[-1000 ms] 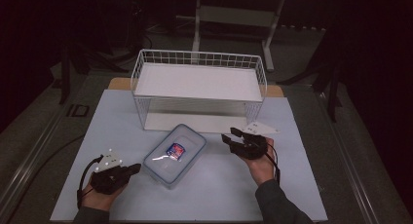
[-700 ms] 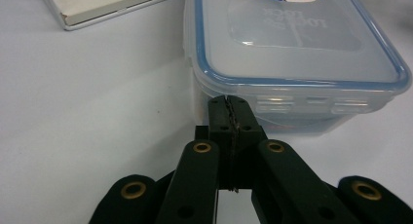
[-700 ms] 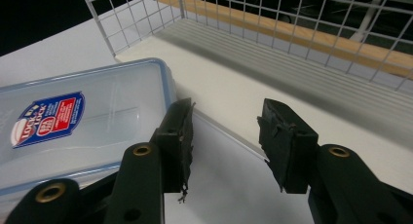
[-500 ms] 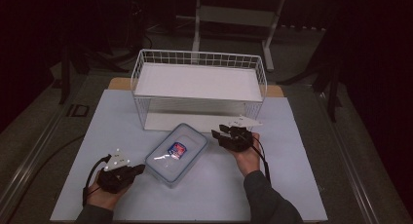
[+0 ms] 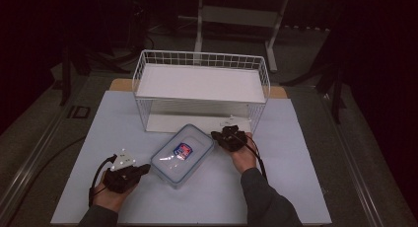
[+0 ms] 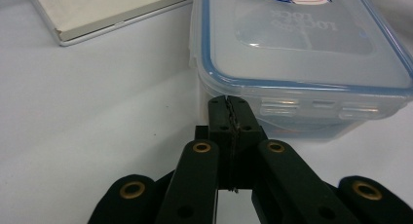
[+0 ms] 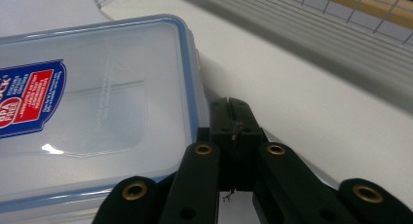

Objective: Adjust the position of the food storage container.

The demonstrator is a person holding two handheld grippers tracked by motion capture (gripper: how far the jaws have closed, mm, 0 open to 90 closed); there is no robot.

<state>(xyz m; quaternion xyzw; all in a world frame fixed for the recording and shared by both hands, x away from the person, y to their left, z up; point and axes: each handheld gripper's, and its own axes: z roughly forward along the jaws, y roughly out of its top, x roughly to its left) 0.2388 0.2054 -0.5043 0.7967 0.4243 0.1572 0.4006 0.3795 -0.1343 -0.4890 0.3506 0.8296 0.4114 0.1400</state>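
Observation:
A clear lidded container (image 5: 181,154) with a blue seal and a red-and-blue label lies slantwise on the mat. My left gripper (image 5: 144,169) rests by its near-left end. In the left gripper view the jaws are shut with nothing between them, their tips (image 6: 229,104) at the container's (image 6: 302,44) end wall below a latch. My right gripper (image 5: 216,136) sits at the far-right end. Its jaws have just been closing and stand shut on nothing (image 7: 231,107), right beside the container's (image 7: 97,102) lid edge.
A white wire rack (image 5: 197,53) with a flat shelf stands just behind the container; its wires (image 7: 341,19) run close past the right gripper. The rack's base board (image 6: 112,9) lies ahead and to the left in the left gripper view. A pale mat (image 5: 296,187) covers the table.
My right hand has moved left and down, from the open mat to the container's far-right end. The left hand and the container have hardly shifted.

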